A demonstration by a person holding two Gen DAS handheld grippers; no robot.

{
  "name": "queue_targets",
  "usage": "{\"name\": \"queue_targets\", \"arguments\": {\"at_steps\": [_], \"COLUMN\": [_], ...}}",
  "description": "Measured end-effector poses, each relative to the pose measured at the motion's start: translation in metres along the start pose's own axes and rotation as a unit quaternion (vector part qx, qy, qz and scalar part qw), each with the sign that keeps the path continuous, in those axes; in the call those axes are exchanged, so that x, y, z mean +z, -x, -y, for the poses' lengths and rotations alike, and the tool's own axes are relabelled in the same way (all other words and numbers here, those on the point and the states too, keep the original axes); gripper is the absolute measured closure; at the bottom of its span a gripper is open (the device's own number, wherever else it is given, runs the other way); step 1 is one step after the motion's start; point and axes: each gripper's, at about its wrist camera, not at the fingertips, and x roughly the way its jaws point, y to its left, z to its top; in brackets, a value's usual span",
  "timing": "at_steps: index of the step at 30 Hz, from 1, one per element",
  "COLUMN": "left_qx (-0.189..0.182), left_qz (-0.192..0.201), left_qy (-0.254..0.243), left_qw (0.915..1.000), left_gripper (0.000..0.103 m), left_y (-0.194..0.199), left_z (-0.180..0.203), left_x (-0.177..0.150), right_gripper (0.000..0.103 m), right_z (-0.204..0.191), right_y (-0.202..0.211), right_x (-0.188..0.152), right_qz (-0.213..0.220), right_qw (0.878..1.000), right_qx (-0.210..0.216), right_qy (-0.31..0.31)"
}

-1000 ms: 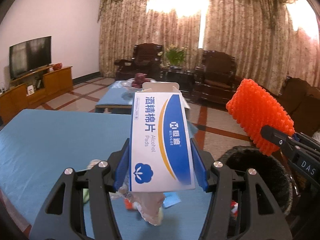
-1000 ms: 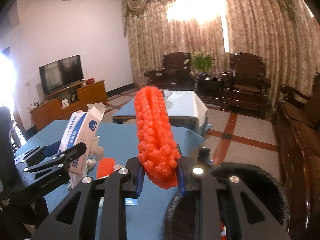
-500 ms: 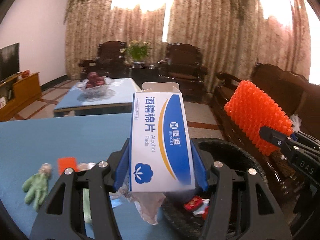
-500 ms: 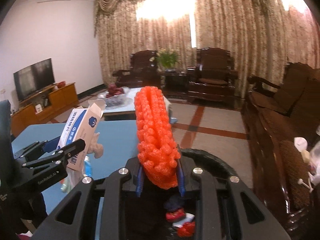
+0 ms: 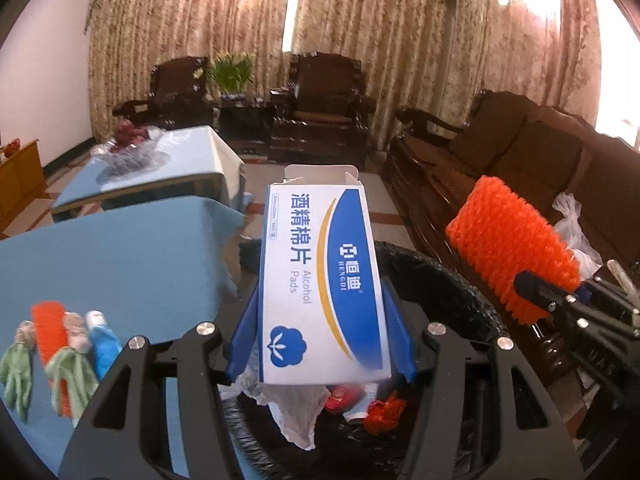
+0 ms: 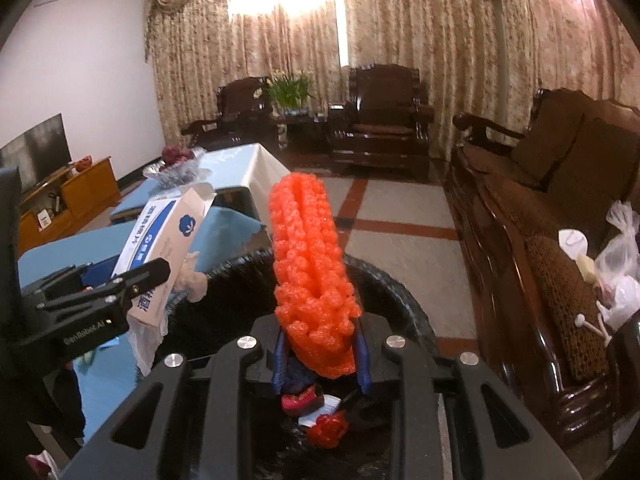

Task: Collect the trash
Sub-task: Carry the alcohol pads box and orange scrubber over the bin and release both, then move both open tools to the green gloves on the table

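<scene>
My left gripper point(image 5: 320, 344) is shut on a white-and-blue alcohol pads box point(image 5: 320, 280), with a clear plastic wrapper point(image 5: 296, 412) hanging under it. It holds them over the black-lined trash bin point(image 5: 452, 292). My right gripper point(image 6: 320, 356) is shut on an orange foam net point(image 6: 312, 264), also above the bin point(image 6: 392, 296). Red and white scraps point(image 6: 320, 420) lie inside the bin. The foam net shows at the right of the left wrist view point(image 5: 508, 240); the box shows at the left of the right wrist view point(image 6: 164, 240).
A blue-covered table point(image 5: 120, 264) stands left of the bin, with green gloves point(image 5: 68, 376), an orange piece point(image 5: 48, 320) and a blue item point(image 5: 100, 340) on it. A dark wooden sofa point(image 6: 560, 240) with plastic bags point(image 6: 620, 264) runs along the right. A coffee table point(image 5: 180, 160) stands farther back.
Both grippers have swung right from above the blue table to above the trash bin, keeping hold of the box and the foam net. The bin's inside now shows below both.
</scene>
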Motion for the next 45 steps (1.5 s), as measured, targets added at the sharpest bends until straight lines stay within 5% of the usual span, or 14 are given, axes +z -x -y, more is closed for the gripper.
{"name": "queue_targets", "arguments": {"at_steps": [9,19,27,45], "left_qx": [0.011,0.067,0.128,0.274], "left_qz": [-0.007,0.015,0.037,0.033], "left_qy": [0.007,0.022,0.051,0.108], "left_qw": [0.9999,0.9974,0.9897,0.955], "left_gripper": [0.021,0.012,0.012,0.012], "left_y": [0.005,0.05,0.102,0.176], "left_z": [-0.016,-0.067,-0.128,-0.276], "left_x": [-0.002,-0.005,-0.015,-0.071], "right_gripper": [0.007,0.006,0.006,0.006], "right_z": [0.002,-0.03,-0.11,-0.261], "right_y": [0.002,0.006,0.0,-0.043], "right_x": [-0.024,-0.016,-0.007,-0.025], "right_qz": [0.0,0.012,0.022,0.009], "right_qw": [0.999,1.0,0.997,0.981], "right_qx": [-0.041,-0.005,0.065,0.172], "right_qy": [-0.014,-0.01,0.029,0.084]}}
